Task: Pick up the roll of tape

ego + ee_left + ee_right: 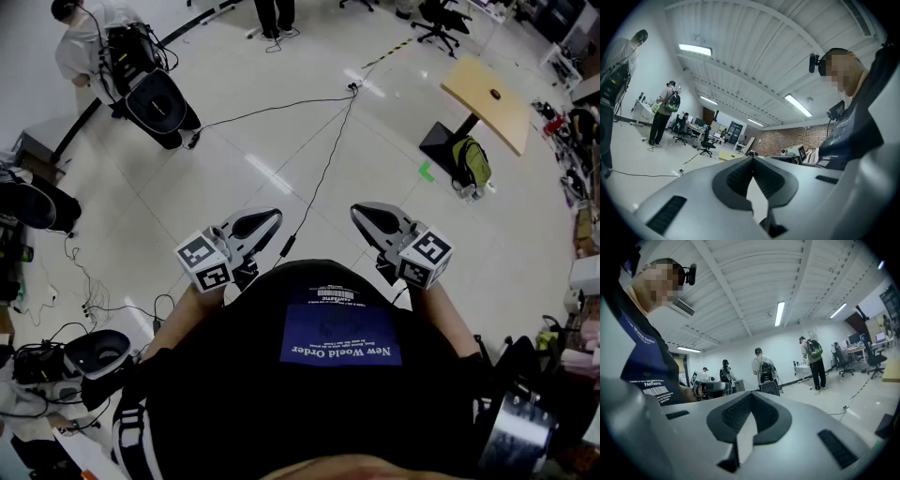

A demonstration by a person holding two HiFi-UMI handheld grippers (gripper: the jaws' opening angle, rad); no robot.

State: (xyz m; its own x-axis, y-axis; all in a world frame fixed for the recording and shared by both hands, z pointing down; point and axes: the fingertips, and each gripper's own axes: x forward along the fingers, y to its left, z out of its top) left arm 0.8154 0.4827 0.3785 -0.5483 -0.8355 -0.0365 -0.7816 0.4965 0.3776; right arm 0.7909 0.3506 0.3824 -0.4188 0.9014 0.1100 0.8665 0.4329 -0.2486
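Grey-padded and empty, my left gripper [270,219] and right gripper [362,212] sit pinched shut before my chest; no roll of tape shows plainly, so nothing has begun: I must find it, then open.

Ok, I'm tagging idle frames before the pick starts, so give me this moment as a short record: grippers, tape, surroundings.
left gripper: jaws together, nothing between them, held in front of the chest
right gripper: jaws together, empty, beside the left one
roll of tape: not in any view
floor: black cable running away from the wearer
furniture: wooden table, green backpack at its base
others: a person with gear, upper left of the head view
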